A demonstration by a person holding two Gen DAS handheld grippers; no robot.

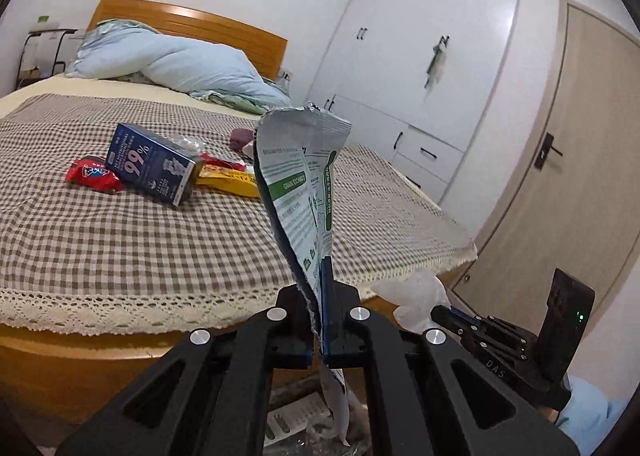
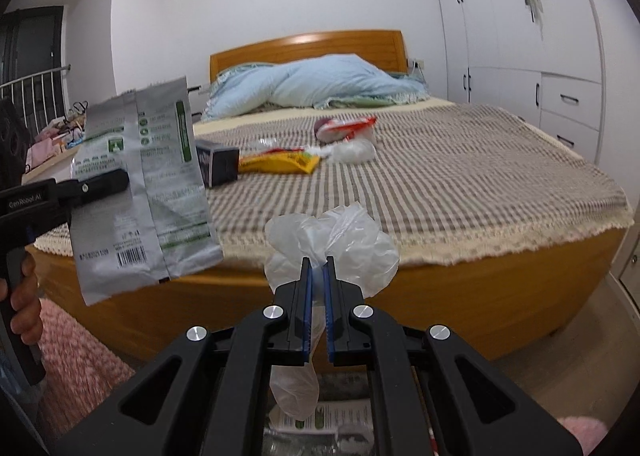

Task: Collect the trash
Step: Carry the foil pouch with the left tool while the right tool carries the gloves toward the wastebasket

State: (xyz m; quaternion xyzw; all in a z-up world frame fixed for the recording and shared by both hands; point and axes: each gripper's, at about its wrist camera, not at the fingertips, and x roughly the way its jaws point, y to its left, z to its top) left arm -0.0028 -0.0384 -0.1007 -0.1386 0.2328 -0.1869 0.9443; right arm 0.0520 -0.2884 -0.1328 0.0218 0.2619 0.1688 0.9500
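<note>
My left gripper (image 1: 318, 284) is shut on a silver pouch with green and white print (image 1: 304, 183), which stands up from the jaws in front of the bed. In the right wrist view that pouch (image 2: 148, 183) hangs at the left, held by the left gripper (image 2: 116, 179). My right gripper (image 2: 318, 262) is shut on a crumpled clear plastic glove (image 2: 340, 236); the same glove (image 1: 416, 296) shows low on the right in the left wrist view. On the checked bedspread lie a blue box (image 1: 154, 163), a red wrapper (image 1: 94, 174) and a yellow wrapper (image 1: 228, 177).
The wooden bed (image 2: 460, 296) fills the middle, with a blue quilt (image 2: 320, 87) at its head. White wardrobes (image 1: 432, 55) and a door (image 1: 568, 175) stand to the right. A pink rug (image 2: 76, 352) covers the floor at the left. More printed packaging (image 2: 320, 416) lies below the grippers.
</note>
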